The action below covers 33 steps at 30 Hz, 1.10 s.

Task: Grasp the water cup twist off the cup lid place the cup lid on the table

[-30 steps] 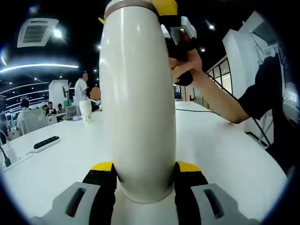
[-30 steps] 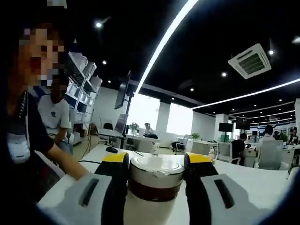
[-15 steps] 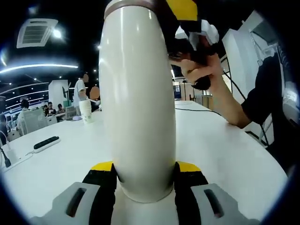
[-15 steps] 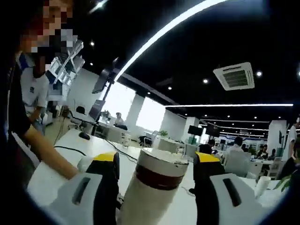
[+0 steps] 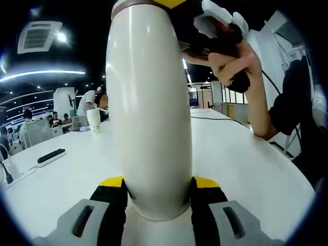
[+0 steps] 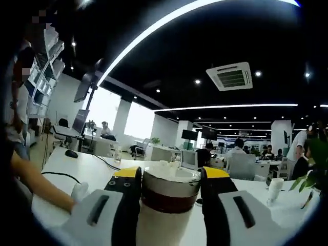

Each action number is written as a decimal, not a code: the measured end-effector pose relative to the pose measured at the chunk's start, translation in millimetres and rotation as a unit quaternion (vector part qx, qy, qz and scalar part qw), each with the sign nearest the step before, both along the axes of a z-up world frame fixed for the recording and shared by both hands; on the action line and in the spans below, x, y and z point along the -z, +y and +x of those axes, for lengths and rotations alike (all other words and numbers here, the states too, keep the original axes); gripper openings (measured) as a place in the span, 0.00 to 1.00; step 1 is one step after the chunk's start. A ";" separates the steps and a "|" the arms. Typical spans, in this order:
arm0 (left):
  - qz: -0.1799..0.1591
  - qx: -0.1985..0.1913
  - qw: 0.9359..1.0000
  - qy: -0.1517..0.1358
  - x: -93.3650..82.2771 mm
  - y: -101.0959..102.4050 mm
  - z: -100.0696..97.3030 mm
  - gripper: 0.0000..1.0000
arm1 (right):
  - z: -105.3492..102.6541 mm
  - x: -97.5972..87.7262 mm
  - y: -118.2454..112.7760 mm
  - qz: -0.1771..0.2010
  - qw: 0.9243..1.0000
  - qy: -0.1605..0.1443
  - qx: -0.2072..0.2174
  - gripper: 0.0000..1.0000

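Cream-white and tall, the water cup (image 5: 148, 113) stands upright on the white worktop (image 5: 241, 164), its lower body clamped between the yellow-tipped jaws of the left hand-held gripper (image 5: 159, 192). The left gripper view shows the full height of the cup's body from low down. Near its top edge the right hand-held gripper (image 5: 177, 15) reaches in from the upper right, gripped by a person's hand (image 5: 238, 64) with a dark sleeve behind it. A cable trails across the worktop beyond the hand. To the left of the cup sit a paper cup (image 5: 94, 122) and, nearer, a power strip (image 5: 50, 156), both well apart from it.

The right gripper view gives the top end instead. The cup lid (image 6: 170, 185), white on top with a dark brown band below, sits between the right hand-held gripper's (image 6: 170, 182) jaws, which are closed against its sides. The lid is on the cup, the cream body visible just beneath the band. A forearm (image 6: 36, 184) lies on the worktop (image 6: 92, 171) at the left. A second paper cup (image 6: 275, 187) stands at the far right.
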<state>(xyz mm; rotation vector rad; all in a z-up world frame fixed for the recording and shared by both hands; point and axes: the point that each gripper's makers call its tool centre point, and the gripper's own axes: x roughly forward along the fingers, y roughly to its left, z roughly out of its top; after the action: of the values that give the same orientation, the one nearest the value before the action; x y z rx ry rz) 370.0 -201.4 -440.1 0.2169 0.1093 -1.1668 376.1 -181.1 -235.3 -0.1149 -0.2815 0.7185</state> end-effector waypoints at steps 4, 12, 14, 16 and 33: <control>0.000 0.000 1.000 0.001 0.3 -1.1 -1.7 0.50 | -1.4 -0.3 3.4 0.010 0.998 0.009 -0.057 0.48; 0.000 0.002 1.000 0.002 0.3 -3.2 -4.0 0.50 | -6.3 0.7 8.8 -0.014 0.981 -0.005 -0.191 0.48; 0.000 0.002 1.000 0.003 0.3 -3.8 -4.3 0.50 | -7.7 0.8 10.4 -0.016 0.973 -0.003 -0.229 0.48; -0.001 0.003 1.000 0.004 0.3 -4.0 -4.3 0.50 | -8.8 1.4 11.2 -0.020 0.962 0.002 -0.271 0.48; 0.002 0.006 1.000 0.003 2.0 -2.5 -2.8 0.50 | -25.4 17.8 23.9 -0.103 0.974 -0.054 -0.192 0.82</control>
<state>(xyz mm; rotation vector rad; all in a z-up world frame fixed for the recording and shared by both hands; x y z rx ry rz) 367.2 -203.8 -442.1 0.2181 0.1167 -1.1784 350.7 -157.2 -253.1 -0.3032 -0.3374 1.1283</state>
